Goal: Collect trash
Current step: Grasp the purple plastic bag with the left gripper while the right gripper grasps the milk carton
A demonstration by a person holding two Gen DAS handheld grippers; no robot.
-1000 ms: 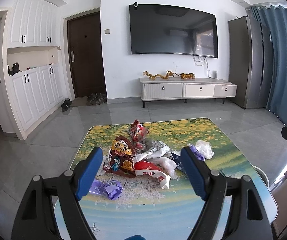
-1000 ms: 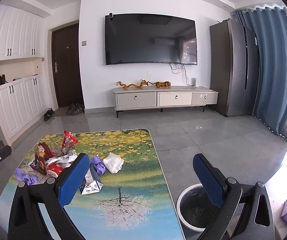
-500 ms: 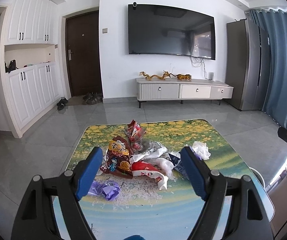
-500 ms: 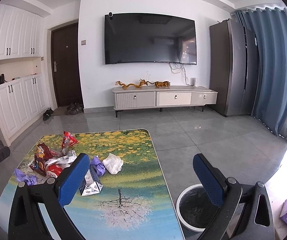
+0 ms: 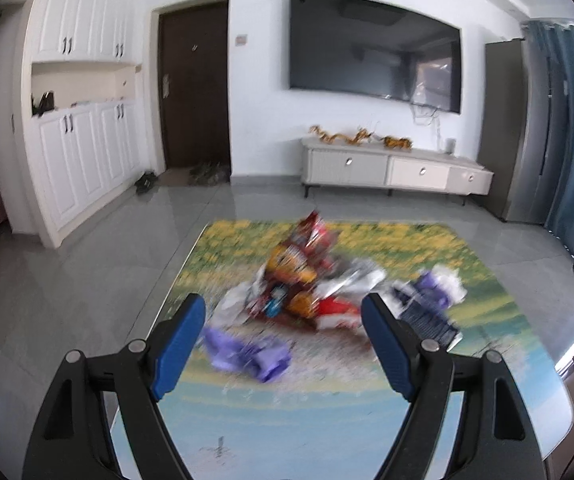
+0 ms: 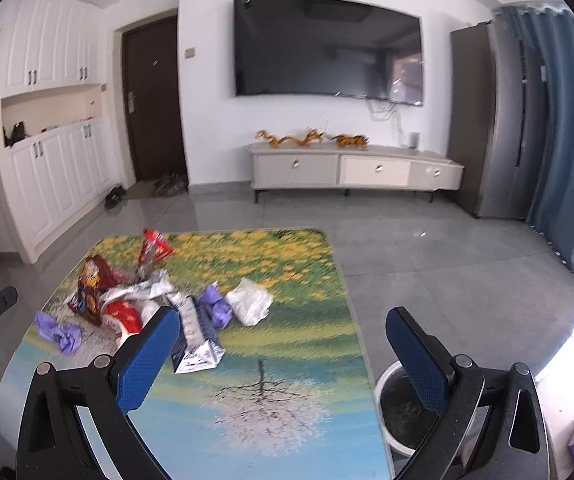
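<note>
The trash sits in a loose heap on the middle-left of the desk (image 6: 247, 380): a pile of snack wrappers (image 5: 295, 284) in red, brown and orange, a crumpled purple wrapper (image 5: 247, 354) nearest our left claw (image 5: 283, 344), a small carton (image 6: 197, 340) lying flat, and a white tissue wad (image 6: 249, 300) beside another purple scrap. On the floor just off the desk's right edge stands the round bin (image 6: 403, 404), partly hidden behind our right claw (image 6: 283, 356).

Both claws hang above the desk with their jaws spread wide and nothing between them.

We judge the main risk to be the grasp itself. The wrappers are thin, light and overlapping, so a closing claw may pinch one corner and drag its neighbours along, or shove the heap toward the far edge and onto the floor. The purple wrapper lies flat enough that the pads could slide over it. The bin is low and beside the desk, so anything let go too soon could land on the tiles instead.

Against the views of half a second ago, the left claw has swung: its picture is now smeared with motion, the heap sits larger and nearer its jaws, and the room has shifted sideways. The right view has tilted and dipped slightly. The trash lies in the same arrangement.
</note>
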